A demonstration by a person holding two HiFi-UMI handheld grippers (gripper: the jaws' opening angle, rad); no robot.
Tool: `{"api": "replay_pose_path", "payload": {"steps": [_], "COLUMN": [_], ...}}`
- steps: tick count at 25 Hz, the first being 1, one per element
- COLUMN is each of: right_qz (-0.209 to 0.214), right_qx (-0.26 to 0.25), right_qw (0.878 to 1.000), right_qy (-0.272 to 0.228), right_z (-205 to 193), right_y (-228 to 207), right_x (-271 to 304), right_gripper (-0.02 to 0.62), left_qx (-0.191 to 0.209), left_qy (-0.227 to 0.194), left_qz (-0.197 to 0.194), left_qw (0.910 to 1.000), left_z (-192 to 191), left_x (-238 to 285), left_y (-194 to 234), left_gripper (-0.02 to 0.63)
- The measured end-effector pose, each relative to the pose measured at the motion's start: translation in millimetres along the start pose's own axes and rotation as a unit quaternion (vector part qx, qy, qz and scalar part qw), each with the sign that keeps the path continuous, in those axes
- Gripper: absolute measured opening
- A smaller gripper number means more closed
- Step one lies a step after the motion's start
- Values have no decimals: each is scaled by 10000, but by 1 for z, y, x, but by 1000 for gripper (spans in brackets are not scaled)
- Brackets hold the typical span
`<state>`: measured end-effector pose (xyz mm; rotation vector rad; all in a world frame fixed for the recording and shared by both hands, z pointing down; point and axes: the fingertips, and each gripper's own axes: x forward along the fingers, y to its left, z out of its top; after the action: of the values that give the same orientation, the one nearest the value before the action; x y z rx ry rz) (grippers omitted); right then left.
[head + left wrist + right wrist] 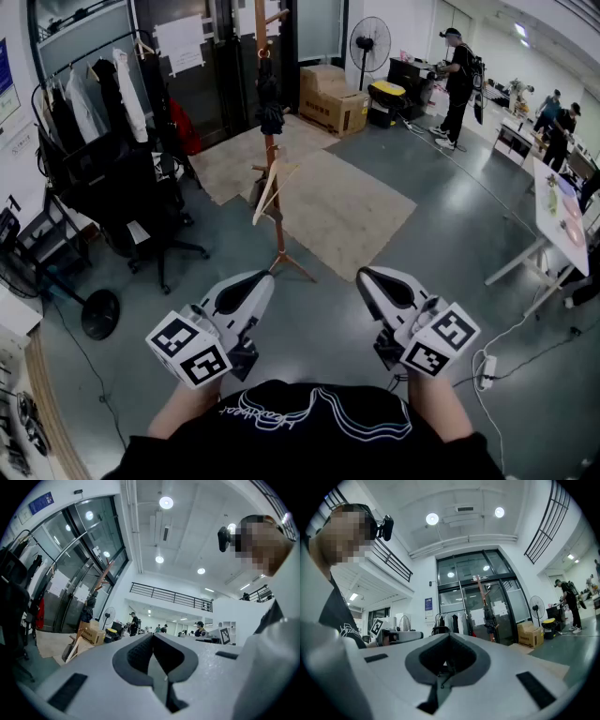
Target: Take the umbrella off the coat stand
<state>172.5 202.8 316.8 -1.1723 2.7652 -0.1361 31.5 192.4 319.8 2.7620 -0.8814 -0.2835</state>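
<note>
step: approach, nothing gripped | left gripper (261,281) and right gripper (368,278) closed, empty | umbrella (270,101) hangs on coat stand (278,230), well ahead of both jaws | next: I close in, open jaws

You have open floor (319,305) ahead, up to the coat stand (278,230). A wooden hanger (267,192) leans against its pole low down, and an office chair (141,192) crowds its left side. Its right side stands free.
</note>
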Motion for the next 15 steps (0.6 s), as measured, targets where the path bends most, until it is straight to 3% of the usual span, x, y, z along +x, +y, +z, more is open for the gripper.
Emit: {"api": "replay_pose_path", "payload": {"steps": [13,15], "right_qz": [-219,-244], "right_qx": [-154,-159], "right_qw": [9995,9995], "right_qy": [-156,-120], "right_z": [14,14], "right_y": [-15,-17], "right_x": [5,9], "right_gripper": [2,45], "left_qx": [17,-19], "left_qy": [47,41], "left_qz": [124,182], "left_qw": [9999,9998], "left_z": [4,5], "left_x": [-1,-4], "left_y": [12,19], "left_gripper": [5,5]}}
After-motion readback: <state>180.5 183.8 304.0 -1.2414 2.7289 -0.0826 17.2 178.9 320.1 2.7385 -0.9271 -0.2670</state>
